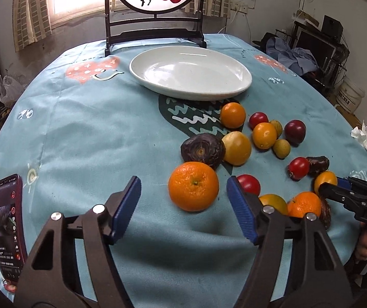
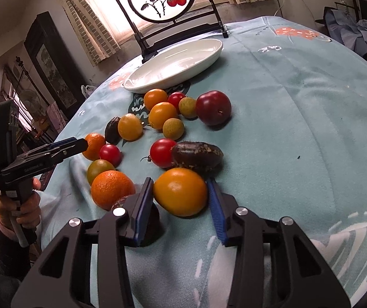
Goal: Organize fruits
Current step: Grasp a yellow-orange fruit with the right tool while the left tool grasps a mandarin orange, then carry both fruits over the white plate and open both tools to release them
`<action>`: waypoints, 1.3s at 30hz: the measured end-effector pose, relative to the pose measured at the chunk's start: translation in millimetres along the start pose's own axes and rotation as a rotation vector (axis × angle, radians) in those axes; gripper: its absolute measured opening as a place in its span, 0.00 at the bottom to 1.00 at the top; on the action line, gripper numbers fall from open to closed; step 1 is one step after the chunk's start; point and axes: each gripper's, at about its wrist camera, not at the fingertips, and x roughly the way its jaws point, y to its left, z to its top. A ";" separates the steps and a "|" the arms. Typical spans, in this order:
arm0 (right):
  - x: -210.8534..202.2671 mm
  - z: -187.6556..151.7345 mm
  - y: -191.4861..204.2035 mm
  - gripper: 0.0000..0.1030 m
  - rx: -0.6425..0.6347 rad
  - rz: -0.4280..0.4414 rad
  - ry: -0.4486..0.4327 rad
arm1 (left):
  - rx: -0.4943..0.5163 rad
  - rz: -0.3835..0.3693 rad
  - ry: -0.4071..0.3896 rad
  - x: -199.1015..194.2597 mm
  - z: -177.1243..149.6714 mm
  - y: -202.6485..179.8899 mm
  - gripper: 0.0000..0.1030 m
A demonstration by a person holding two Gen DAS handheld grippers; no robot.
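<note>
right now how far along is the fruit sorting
Nothing looks done: the white plate holds no fruit. The left gripper is open around a large orange; the right gripper is open around a yellow-orange fruit, neither gripped yet. All the other fruit lies on the tablecloth.

The left gripper [image 1: 183, 200] stands wide, a mandarin [image 1: 193, 186] just ahead between its fingers, a passion fruit [image 1: 203, 151] behind that. A phone [image 1: 10, 227] lies off to its left on the tablecloth [image 1: 93, 133]. The plate [image 1: 191, 71] sits far beyond, a standing screen [image 1: 155, 7] behind it. The right gripper [image 2: 180, 202] brackets a round fruit [image 2: 180, 192]; a date [image 2: 197, 156] lies just beyond, touching a cherry tomato [image 2: 161, 152] on its left.
</note>
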 end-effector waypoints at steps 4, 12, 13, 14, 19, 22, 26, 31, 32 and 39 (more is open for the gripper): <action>1.0 0.7 -2.1 0.42 0.007 0.009 0.005 | 0.011 -0.003 0.019 10.2 2.1 -1.6 0.68; 0.5 1.7 -0.9 0.41 0.002 0.007 0.014 | 0.013 -0.049 0.049 23.0 1.8 -4.8 0.46; 0.3 1.8 -1.0 0.41 0.003 0.008 0.015 | 0.009 -0.053 0.048 22.4 1.5 -4.4 0.45; -0.2 1.7 -0.7 0.41 0.003 0.008 0.015 | 0.001 -0.059 0.046 21.3 0.7 -2.9 0.45; -7.8 2.9 2.2 0.41 -0.004 0.034 0.010 | -0.028 -0.075 0.030 10.9 -4.0 2.7 0.45; -16.2 9.8 7.2 0.41 -0.014 0.068 -0.011 | -0.045 -0.104 0.006 1.6 1.1 6.6 0.45; -19.4 37.4 16.0 0.41 -0.028 0.105 -0.050 | -0.070 -0.150 -0.044 -3.9 31.3 8.9 0.45; 12.2 103.2 26.3 0.41 -0.049 0.081 -0.073 | -0.091 -0.156 -0.122 17.4 99.1 5.5 0.45; 25.0 117.5 25.6 0.41 -0.042 0.068 -0.059 | -0.093 -0.132 -0.127 27.0 112.2 4.6 0.45; 121.2 189.9 19.3 0.41 -0.060 -0.064 0.062 | -0.136 -0.066 -0.021 102.5 150.4 14.6 0.45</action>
